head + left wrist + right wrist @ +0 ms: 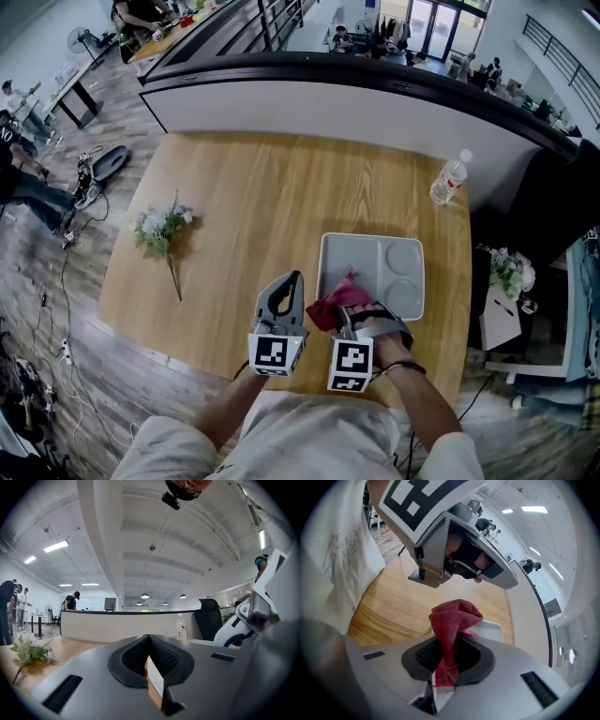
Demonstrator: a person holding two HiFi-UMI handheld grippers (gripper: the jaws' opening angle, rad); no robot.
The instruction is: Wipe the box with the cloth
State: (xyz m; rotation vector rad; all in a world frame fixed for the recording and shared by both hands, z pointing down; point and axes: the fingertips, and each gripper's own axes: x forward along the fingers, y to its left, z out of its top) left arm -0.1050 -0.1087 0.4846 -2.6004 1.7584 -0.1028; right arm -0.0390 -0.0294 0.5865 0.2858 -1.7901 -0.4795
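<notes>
Red cloth (454, 616) we hold pinched in the right gripper (350, 314), box (367, 255) just ahead of it; left gripper (149, 639), closed empty, sits farther off

We saw a table (244, 216) of pale wood, clear-grained, with a smooth, faintly shiny finish. The cloth (452, 620) was red fabric with a fuzzy, rough nap. The box (361, 262) looked like smooth, matt, light grey plastic. The left gripper (149, 641) and right gripper (447, 660) had matt grey plastic shells and black, finely ribbed pads (165, 657). The bottle (449, 178) was clear, glossy plastic
</notes>
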